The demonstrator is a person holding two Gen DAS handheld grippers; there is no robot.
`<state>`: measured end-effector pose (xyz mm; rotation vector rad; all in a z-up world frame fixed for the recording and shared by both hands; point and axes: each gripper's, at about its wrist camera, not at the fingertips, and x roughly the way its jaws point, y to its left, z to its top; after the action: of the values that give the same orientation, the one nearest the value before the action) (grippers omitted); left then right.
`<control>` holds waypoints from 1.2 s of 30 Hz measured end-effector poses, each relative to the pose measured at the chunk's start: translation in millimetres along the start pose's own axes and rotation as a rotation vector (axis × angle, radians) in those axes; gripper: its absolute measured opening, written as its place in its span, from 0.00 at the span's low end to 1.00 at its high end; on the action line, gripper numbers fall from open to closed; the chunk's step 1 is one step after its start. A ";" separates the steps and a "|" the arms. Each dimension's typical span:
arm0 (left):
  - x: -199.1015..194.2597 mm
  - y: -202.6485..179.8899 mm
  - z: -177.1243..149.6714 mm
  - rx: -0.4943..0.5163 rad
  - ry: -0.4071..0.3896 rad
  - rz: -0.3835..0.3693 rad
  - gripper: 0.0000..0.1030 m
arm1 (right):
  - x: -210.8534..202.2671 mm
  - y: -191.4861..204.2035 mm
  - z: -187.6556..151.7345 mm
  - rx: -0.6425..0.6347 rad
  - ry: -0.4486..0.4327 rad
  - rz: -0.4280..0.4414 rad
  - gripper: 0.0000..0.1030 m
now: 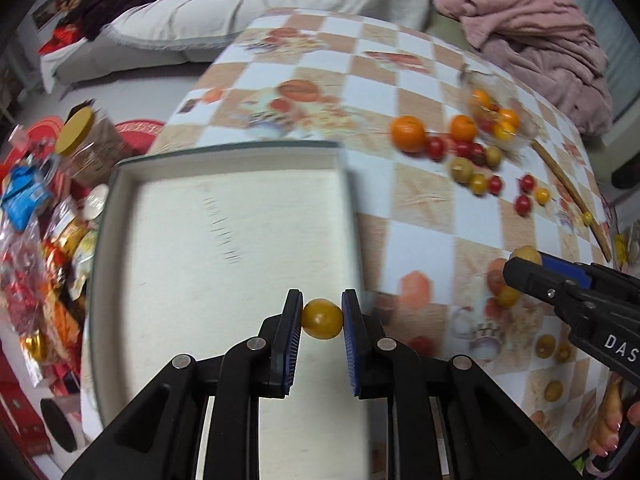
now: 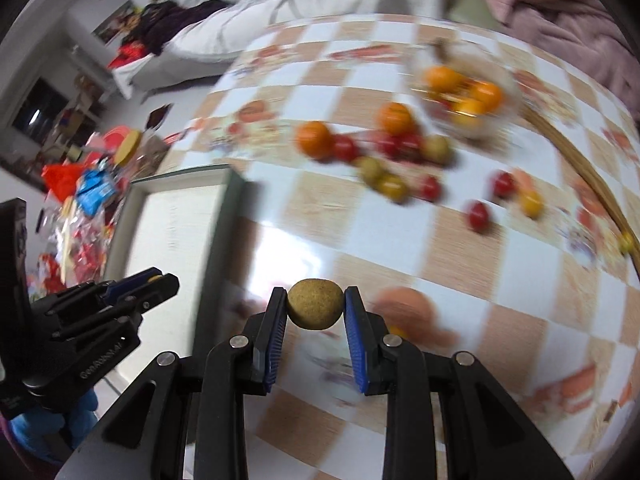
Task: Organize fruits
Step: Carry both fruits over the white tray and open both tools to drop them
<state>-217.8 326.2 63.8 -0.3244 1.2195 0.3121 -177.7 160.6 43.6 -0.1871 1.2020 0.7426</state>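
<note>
- Left wrist view: a table covered by a glossy checked cloth of tan and white squares [image 1: 420, 208] fills most of the frame, with a grey-white sofa [image 1: 248, 12] behind it.
- On the table's left part lies a shallow rectangular tray with a pale base and a dark green rim [image 1: 240, 148], with nothing lying in it.
- Well to the right of the tray, two round orange citrus fruits [image 1: 408, 133] lie among a loose scatter of small red, yellow and green tomatoes [image 1: 478, 160]; motion blur makes their count uncertain.
- The left gripper [image 1: 322, 318], black with blue pads, is clamped on a small round yellow tomato [image 1: 322, 319], held over the tray's right edge.
- Right wrist view: the right gripper [image 2: 316, 308] is clamped on a small round brownish-green fruit [image 2: 315, 307], held above the cloth just right of the tray.
</note>
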 end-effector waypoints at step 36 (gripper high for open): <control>9.6 79.6 -48.5 0.008 0.026 0.185 0.80 | 45.8 115.5 16.8 -0.194 0.024 0.047 0.81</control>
<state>-288.5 379.7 33.6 -0.2091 1.2788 0.4637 -227.8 275.4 37.4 -0.3294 1.1596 0.9009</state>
